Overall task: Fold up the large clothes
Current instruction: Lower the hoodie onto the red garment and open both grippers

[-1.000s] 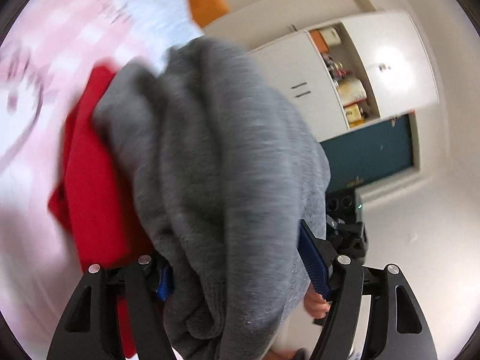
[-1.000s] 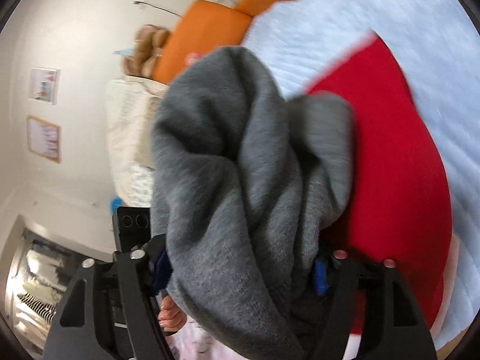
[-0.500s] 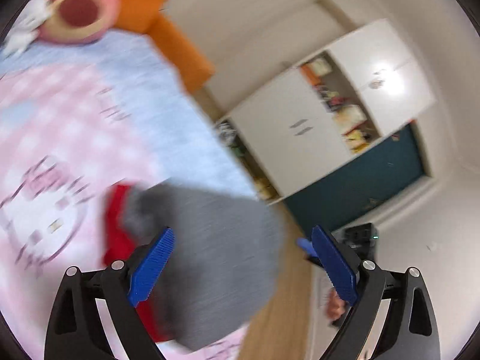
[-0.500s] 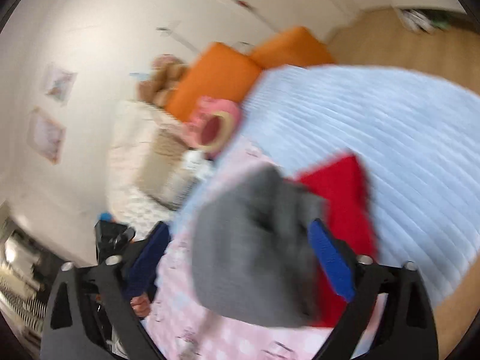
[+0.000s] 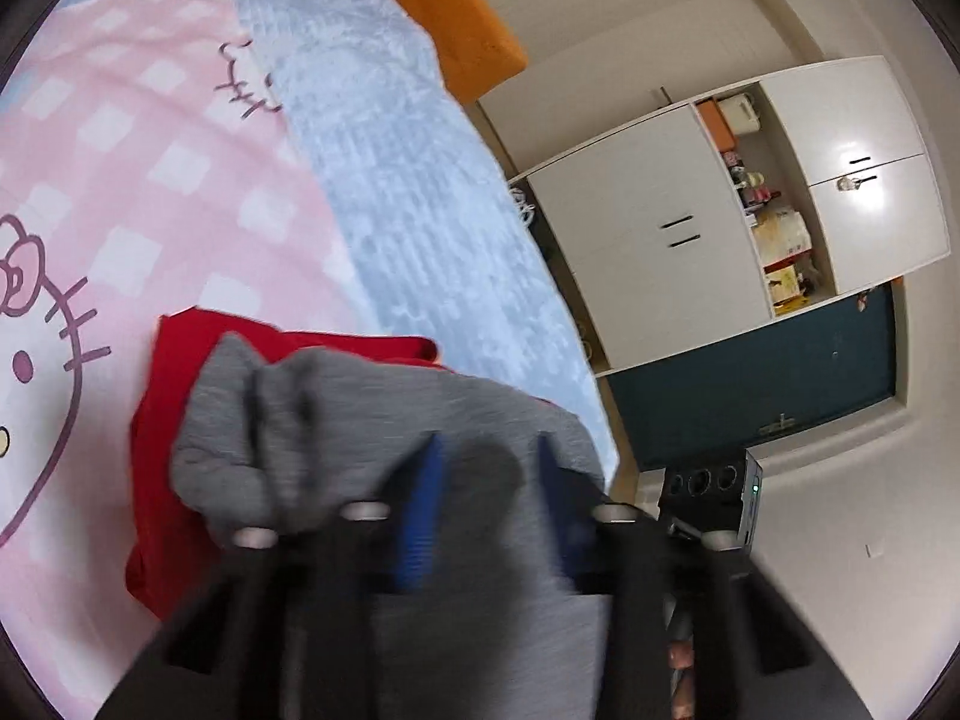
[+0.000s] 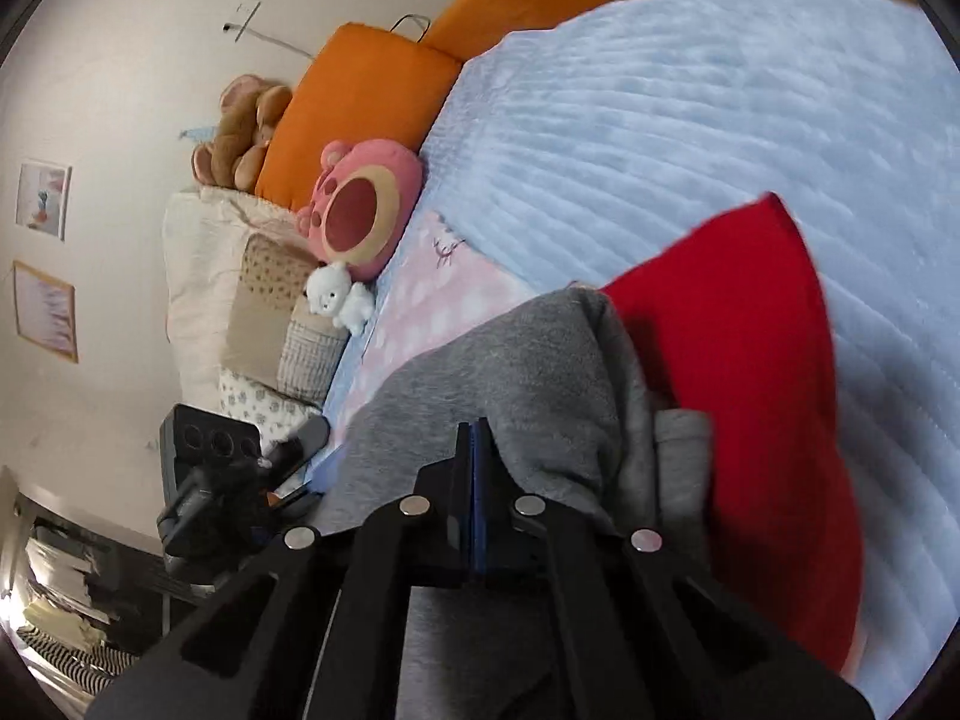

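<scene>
While no legible writing shows, the left claw (image 5: 489, 498), just closing, stands narrowly parted above the grey garment (image 5: 336, 420); the right claw (image 6: 474, 450) is closed empty.

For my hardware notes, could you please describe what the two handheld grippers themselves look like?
Both are alike: the right gripper has a matte black frame of angular linkage arms with cut-out windows, silver round pivot pins and blue finger pads. The left gripper, motion-blurred, shows the same black frame, silver pins and blue pads. No cables or markings show.
</scene>
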